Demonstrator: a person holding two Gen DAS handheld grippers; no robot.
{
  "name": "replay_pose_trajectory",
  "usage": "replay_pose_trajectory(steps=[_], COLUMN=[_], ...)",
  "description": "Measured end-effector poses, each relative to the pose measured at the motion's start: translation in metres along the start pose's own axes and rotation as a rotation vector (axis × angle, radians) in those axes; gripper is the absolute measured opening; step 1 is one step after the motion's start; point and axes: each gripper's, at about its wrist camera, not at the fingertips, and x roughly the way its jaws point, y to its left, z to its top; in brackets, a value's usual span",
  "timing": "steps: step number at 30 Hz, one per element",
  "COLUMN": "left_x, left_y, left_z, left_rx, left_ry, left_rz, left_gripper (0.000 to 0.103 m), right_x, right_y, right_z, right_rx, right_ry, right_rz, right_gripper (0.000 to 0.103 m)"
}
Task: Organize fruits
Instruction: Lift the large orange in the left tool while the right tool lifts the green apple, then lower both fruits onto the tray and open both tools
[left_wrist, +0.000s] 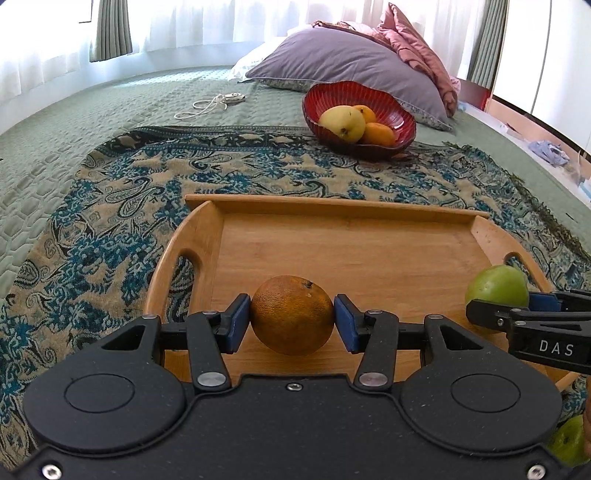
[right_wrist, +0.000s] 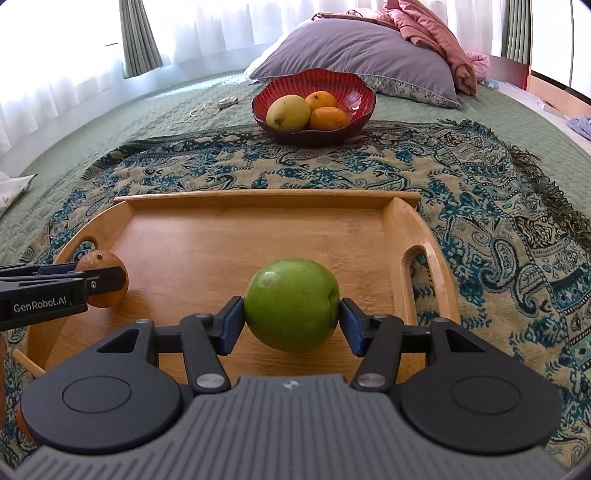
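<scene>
Left gripper (left_wrist: 292, 320) pinches a brownish orange (left_wrist: 292, 314) between its blue pads, over the near part of a wooden tray (left_wrist: 332, 206). Right gripper (right_wrist: 291, 322), just beside it, pinches a green apple (right_wrist: 291, 304) the same way, over the tray's right half. Both fruits sit low over the tray floor; contact with it cannot be told. Beyond the tray, on a patterned blue and tan throw (right_wrist: 498, 206), a red bowl (right_wrist: 347, 85) holds a yellow-green fruit (right_wrist: 288, 112) and two oranges (right_wrist: 328, 118). Farther back lies a purple pillow (right_wrist: 354, 51) on a green bedspread (left_wrist: 74, 122).
</scene>
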Motion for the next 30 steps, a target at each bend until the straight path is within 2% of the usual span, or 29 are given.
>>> replay_pose_trajectory(steps=[18, 23, 25, 30], left_x=[-0.001, -0.002, -0.004, -0.017], left_y=[-0.002, -0.003, -0.004, -0.001], left_z=[-0.002, -0.002, -0.003, -0.005], left_rx=[0.024, 0.042, 0.061, 0.073], left_ry=[0.005, 0.012, 0.005, -0.015], left_rz=[0.002, 0.002, 0.007, 0.003], left_gripper=[0.048, 0.049, 0.054, 0.076], right_x=[0.001, 0.000, -0.002, -0.014], right_y=[0.000, 0.001, 0.002, 0.005], right_z=[-0.002, -0.003, -0.002, -0.003], right_rx=[-0.004, -0.002, -0.006, -0.033], right_ry=[0.003, 0.004, -0.002, -0.032], right_rz=[0.004, 0.001, -0.003, -0.001], right_gripper=[0.059, 0.063, 0.073, 0.078])
